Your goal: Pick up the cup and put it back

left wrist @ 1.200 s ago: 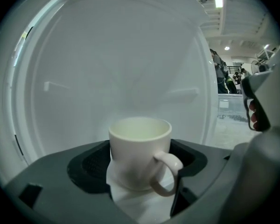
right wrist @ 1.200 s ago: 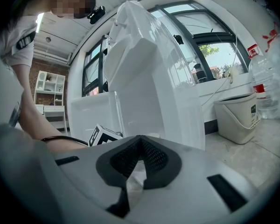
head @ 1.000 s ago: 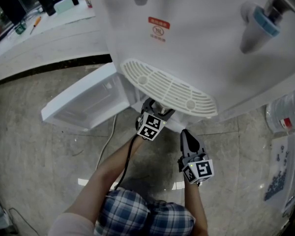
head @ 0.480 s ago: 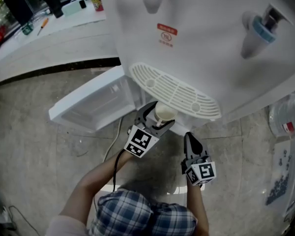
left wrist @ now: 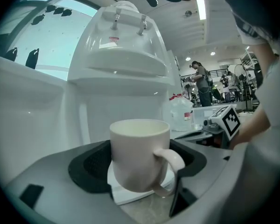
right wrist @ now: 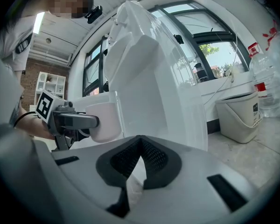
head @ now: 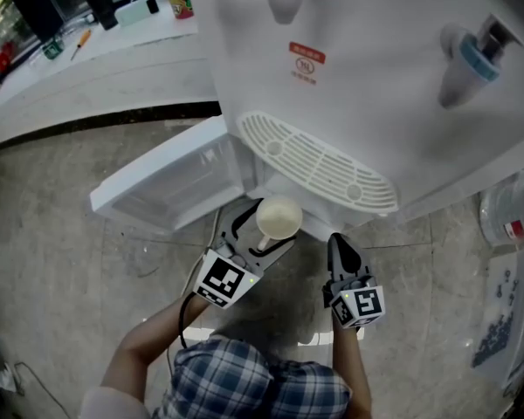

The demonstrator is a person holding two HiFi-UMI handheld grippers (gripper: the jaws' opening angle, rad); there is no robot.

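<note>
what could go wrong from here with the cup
The left hand-held gripper holds the cup by its smooth sides above the hard floor; if the grip slips, the cup could fall and break. The cup also sits close to the edge of the drip tray, so raising it could knock its rim against the tray.

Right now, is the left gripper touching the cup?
Touching. The left gripper view shows the left gripper with its jaws closed on the cup.
</note>
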